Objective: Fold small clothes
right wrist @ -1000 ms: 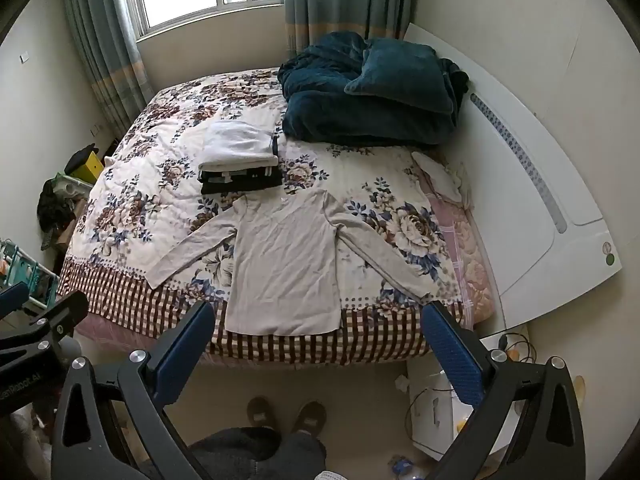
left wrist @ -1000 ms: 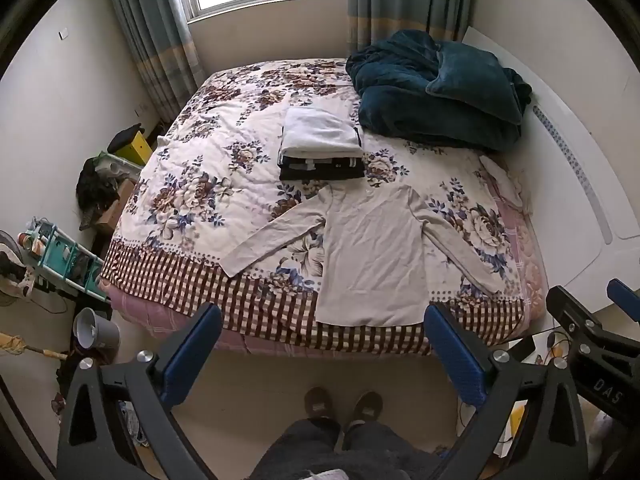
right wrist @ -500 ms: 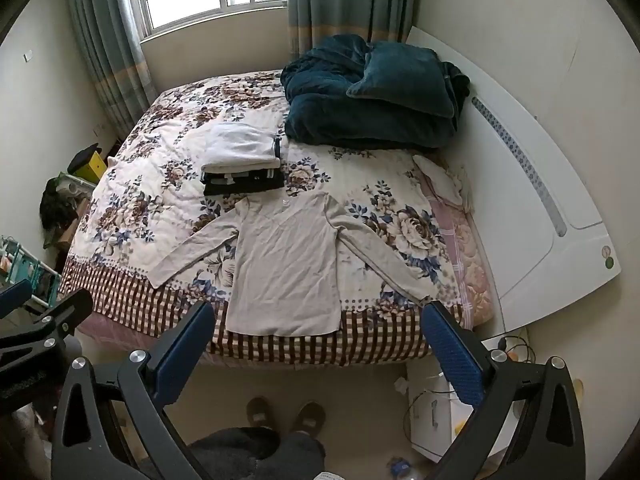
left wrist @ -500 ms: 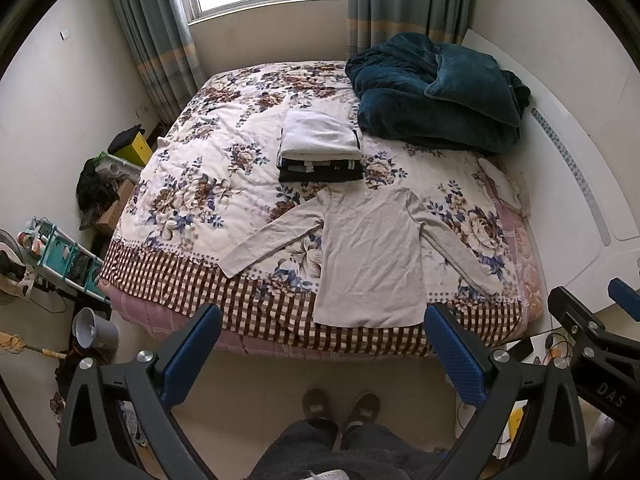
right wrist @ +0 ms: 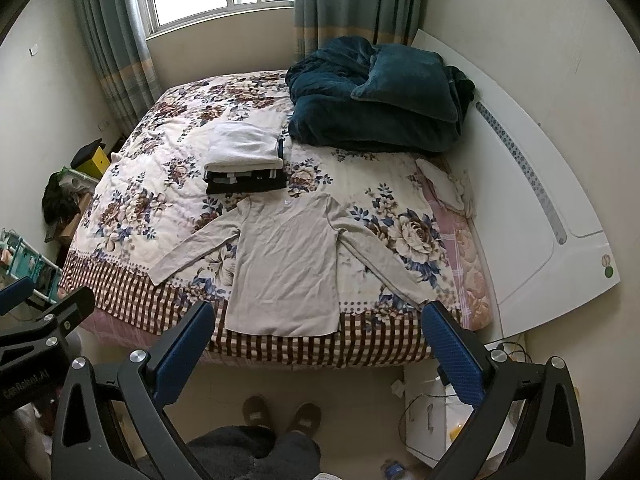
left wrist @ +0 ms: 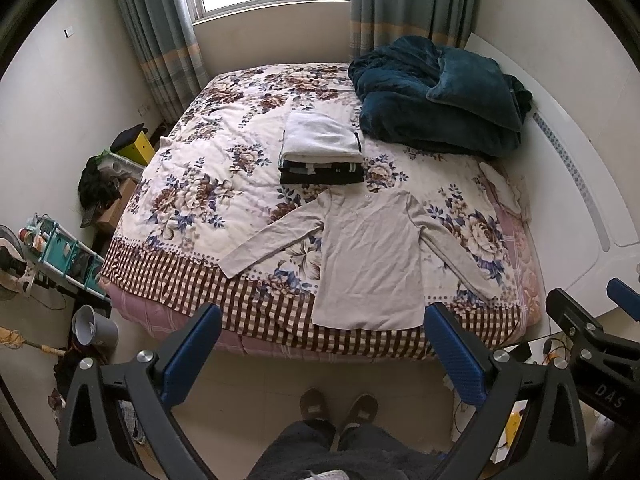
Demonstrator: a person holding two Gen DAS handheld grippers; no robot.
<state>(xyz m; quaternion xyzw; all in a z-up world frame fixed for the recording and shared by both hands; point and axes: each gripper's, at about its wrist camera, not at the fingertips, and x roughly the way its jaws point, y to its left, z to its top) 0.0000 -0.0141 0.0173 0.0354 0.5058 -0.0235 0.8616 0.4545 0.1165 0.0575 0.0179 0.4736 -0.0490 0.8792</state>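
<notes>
A small beige long-sleeved shirt [left wrist: 370,256] lies flat on the floral bed [left wrist: 208,200], sleeves spread, hem at the near edge. It also shows in the right wrist view [right wrist: 286,264]. Behind it sits a stack of folded clothes [left wrist: 320,152], white on top, dark below; it also shows in the right wrist view [right wrist: 246,160]. My left gripper [left wrist: 322,350] is open and empty, held high above the floor in front of the bed. My right gripper [right wrist: 316,346] is open and empty beside it.
A dark teal blanket and pillow [left wrist: 436,96] are piled at the bed's far right. A white headboard [right wrist: 536,208] runs along the right. A teal rack [left wrist: 64,256], a grey bin [left wrist: 94,326] and clutter stand left of the bed. The person's slippered feet [left wrist: 338,406] are on the floor.
Both grippers have drawn slightly back and up from the bed; the shirt and stack look a little farther down the frame. Nothing on the bed has moved.
</notes>
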